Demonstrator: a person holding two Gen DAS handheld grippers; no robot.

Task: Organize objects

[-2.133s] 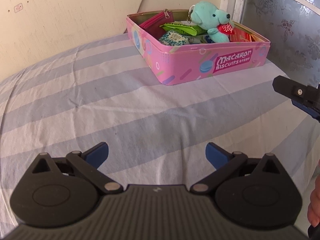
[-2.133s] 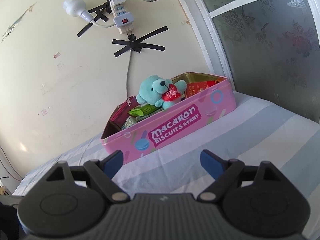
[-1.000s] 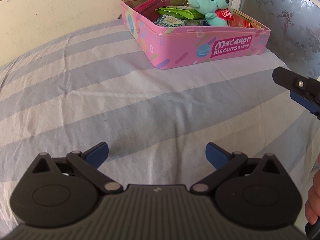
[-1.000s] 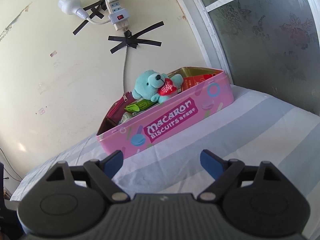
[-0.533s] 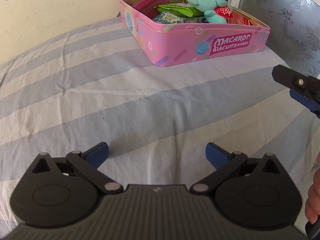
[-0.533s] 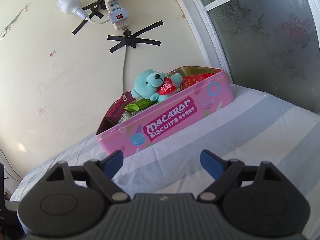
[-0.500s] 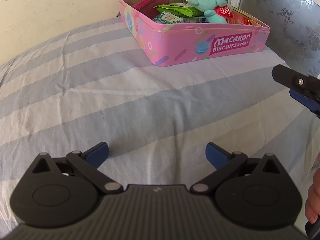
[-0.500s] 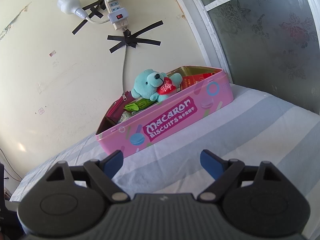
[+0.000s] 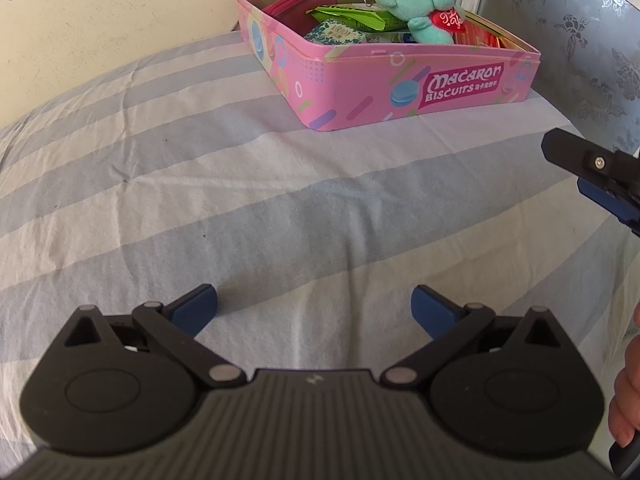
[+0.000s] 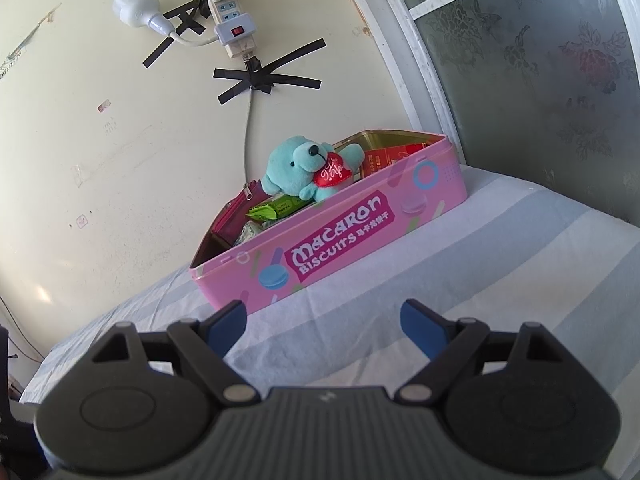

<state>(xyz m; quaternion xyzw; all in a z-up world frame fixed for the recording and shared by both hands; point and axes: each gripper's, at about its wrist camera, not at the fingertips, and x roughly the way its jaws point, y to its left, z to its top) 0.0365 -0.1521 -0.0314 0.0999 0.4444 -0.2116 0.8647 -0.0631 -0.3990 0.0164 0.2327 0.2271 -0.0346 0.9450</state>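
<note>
Left wrist: striped bedsheet (image 9: 280,184) (wrinkled), cream wall (image 9: 120,12) behind.

The left claw (image 9: 314,306) is tilting steeply downward, its two blue-tipped fingers (image 9: 196,307) spread wide with nothing between them. The right claw (image 10: 323,322) is pointing at a shallower downward angle, its fingers (image 10: 226,322) likewise standing wide apart and gripping nothing. In the left wrist view, one finger of the right claw is reaching in from the right edge, and part of a hand (image 9: 626,392) is wrapping a handle at the lower right corner.
</note>
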